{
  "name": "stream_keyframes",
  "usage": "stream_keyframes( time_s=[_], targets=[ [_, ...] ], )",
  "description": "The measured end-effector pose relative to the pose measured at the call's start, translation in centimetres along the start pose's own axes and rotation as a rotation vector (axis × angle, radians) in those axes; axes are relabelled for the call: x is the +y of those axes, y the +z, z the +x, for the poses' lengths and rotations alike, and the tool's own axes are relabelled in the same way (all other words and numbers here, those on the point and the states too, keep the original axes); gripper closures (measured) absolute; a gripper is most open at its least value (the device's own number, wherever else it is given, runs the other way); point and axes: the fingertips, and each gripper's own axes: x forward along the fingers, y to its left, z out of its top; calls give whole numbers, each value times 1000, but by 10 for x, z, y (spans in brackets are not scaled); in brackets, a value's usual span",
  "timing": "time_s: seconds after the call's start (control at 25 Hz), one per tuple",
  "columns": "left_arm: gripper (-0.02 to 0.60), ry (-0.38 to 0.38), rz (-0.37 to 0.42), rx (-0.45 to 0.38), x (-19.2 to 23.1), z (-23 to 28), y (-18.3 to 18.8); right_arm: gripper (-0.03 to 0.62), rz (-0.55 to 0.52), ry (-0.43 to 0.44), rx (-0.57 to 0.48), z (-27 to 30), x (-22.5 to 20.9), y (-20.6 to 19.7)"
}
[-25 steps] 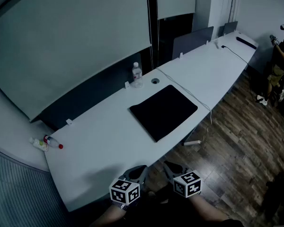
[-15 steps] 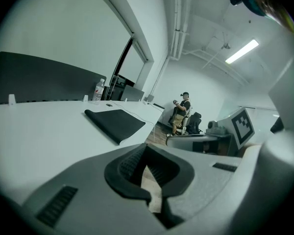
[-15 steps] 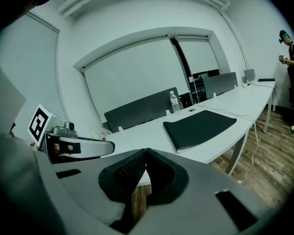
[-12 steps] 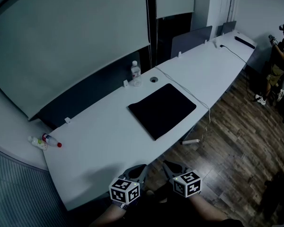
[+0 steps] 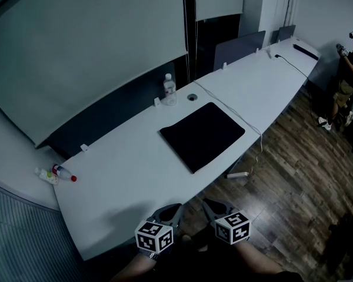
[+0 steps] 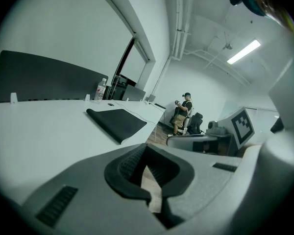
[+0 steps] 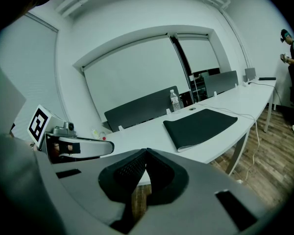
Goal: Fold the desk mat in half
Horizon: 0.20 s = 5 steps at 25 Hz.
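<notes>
The black desk mat [image 5: 202, 136] lies flat and unfolded on the long white desk [image 5: 123, 175], near its front edge. It also shows in the left gripper view as the mat [image 6: 116, 122] and in the right gripper view as the mat [image 7: 201, 124]. My left gripper [image 5: 170, 214] and right gripper [image 5: 212, 207] hang side by side at the bottom of the head view, off the desk's near edge and far short of the mat. Both are shut with nothing between them; the left gripper's tips [image 6: 146, 146] and the right gripper's tips [image 7: 147, 151] meet.
A water bottle [image 5: 170, 89] and a round cable hole [image 5: 192, 99] sit behind the mat. A thin cable [image 5: 242, 120] runs along the desk past the mat's right side. Two small bottles [image 5: 56, 174] lie at the left end. A person [image 5: 348, 75] stands far right on the wood floor.
Only the head view has shifted slightly. The mat and both grippers stay where they were.
</notes>
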Motion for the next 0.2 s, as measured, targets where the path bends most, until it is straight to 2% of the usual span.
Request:
stream_keyframes(
  time_s=[0.2],
  targets=[
    [575, -3, 0, 0, -4, 3, -1, 571, 4, -5, 1, -3, -4, -2]
  ],
)
